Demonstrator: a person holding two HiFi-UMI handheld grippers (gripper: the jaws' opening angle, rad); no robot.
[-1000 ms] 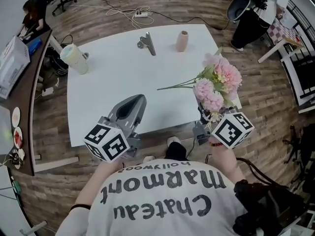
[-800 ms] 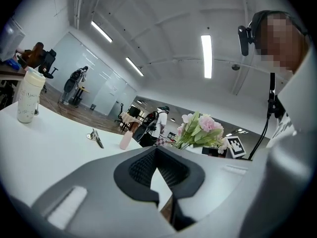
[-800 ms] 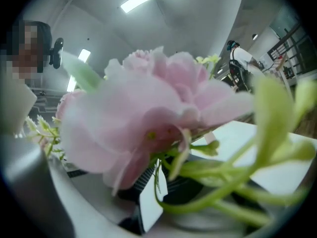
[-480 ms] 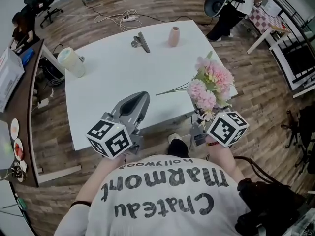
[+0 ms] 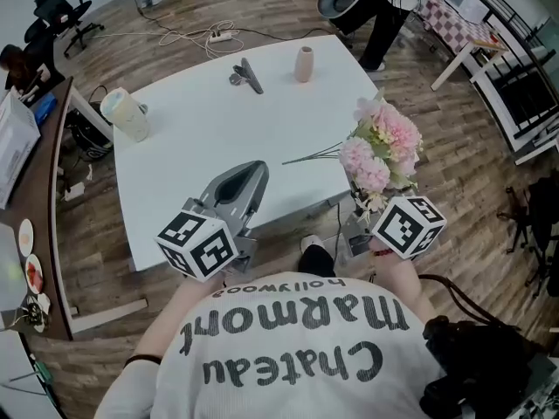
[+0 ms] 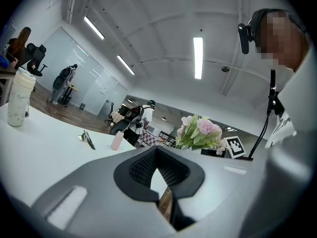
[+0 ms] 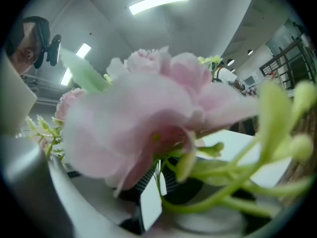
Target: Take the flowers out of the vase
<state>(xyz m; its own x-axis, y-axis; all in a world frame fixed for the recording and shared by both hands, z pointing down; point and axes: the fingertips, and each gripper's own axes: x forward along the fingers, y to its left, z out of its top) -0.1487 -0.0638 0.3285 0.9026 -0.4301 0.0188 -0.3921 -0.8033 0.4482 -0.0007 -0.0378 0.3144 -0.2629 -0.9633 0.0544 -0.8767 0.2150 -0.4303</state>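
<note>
Flowers [image 5: 384, 151] are out of the vase [image 5: 304, 64] and held up at the near right corner of the white worktop [image 5: 192, 147], well apart from the vase.

At the far left, a pale tumbler [image 5: 125, 114] stands upright by the worktop's left edge. At the near edge, the left tool [image 5: 253, 171] points level across the worktop. Its jaws are clenched together at the tips with nothing between them.

Toward the far edge a metal clip [image 5: 247, 74] lies on the bare surface. To its right the small pink vase stands upright, near the far right corner.

Thin green sprigs [image 5: 310, 156] reach leftward from the bunch over the worktop. The bunch itself is pink blooms with green leaves and some small white bits, rising above the right tool [image 7: 158, 175]. That tool's jaws have just been closing. In the right gripper view they are clamped on the green stems, which run between them, while a big pink bloom fills most of the view.

Beyond the worktop's far right corner a person [image 5: 384, 16] in dark trousers stands on the wooden floor [image 5: 454, 164].
</note>
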